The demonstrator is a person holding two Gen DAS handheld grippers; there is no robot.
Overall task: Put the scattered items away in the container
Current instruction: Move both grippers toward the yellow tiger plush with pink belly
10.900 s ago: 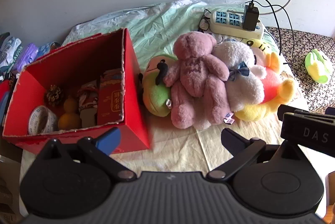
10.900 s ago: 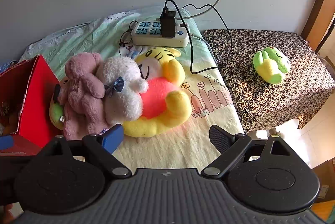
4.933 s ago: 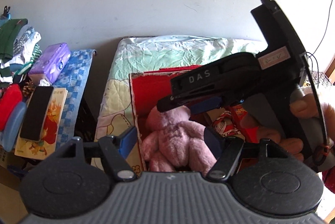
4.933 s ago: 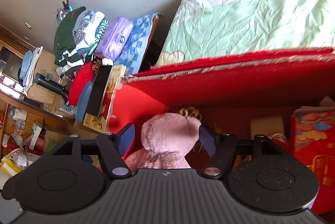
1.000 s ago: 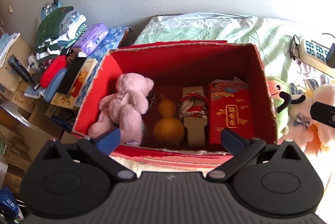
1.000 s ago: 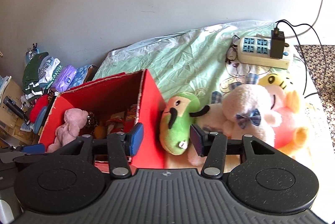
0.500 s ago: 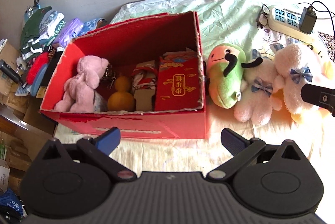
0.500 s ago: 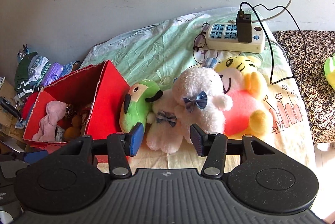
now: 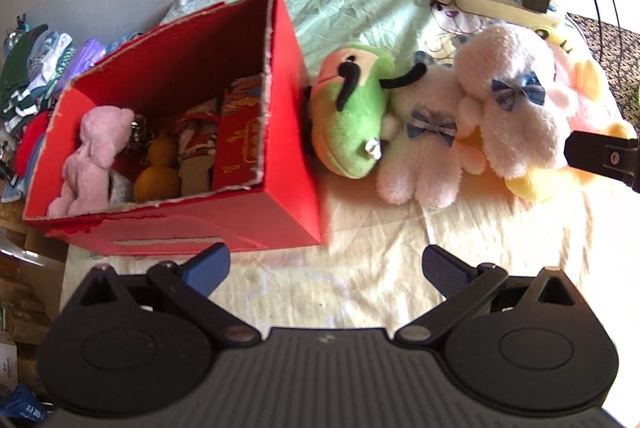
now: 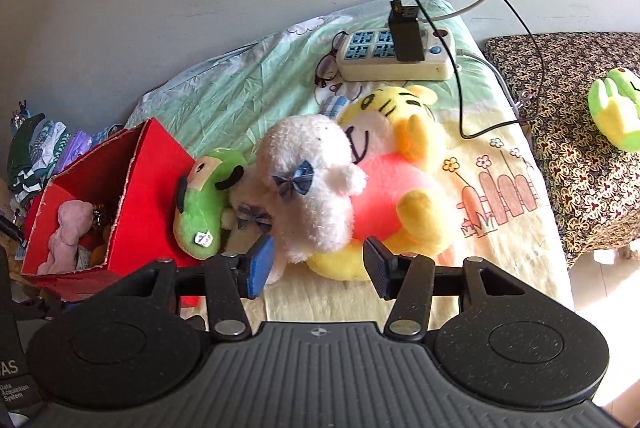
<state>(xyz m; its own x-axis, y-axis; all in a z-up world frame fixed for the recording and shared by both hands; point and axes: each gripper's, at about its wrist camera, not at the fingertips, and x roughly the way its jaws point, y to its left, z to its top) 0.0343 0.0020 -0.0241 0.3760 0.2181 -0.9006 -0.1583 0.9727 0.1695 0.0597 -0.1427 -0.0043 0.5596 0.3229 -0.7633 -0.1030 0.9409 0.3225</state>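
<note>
A red cardboard box (image 9: 280,164) (image 10: 152,180) stands on the bed at the left. A pink teddy (image 9: 96,152) (image 10: 68,228) lies inside it at its left end. To the box's right lie a green plush (image 9: 348,124) (image 10: 204,204), a small white bear with a bow (image 9: 424,148), a larger white plush with a blue bow (image 9: 516,116) (image 10: 316,188) and a yellow tiger plush (image 10: 404,168). My left gripper (image 9: 326,264) is open and empty, in front of the box's right corner. My right gripper (image 10: 316,264) is open and empty, just short of the white plush.
The box also holds an orange gourd (image 9: 158,168) and a red packet (image 9: 238,144). A power strip (image 10: 396,56) with charger and cables, and glasses (image 10: 328,68), lie at the bed's far end. A patterned table (image 10: 580,132) with a green plush (image 10: 616,112) stands at the right. Clothes (image 9: 32,68) are piled at the left.
Both views have shifted right, away from the box and toward the plush pile. The right gripper has come closer to the white plush, and its jaws stand a little wider apart.
</note>
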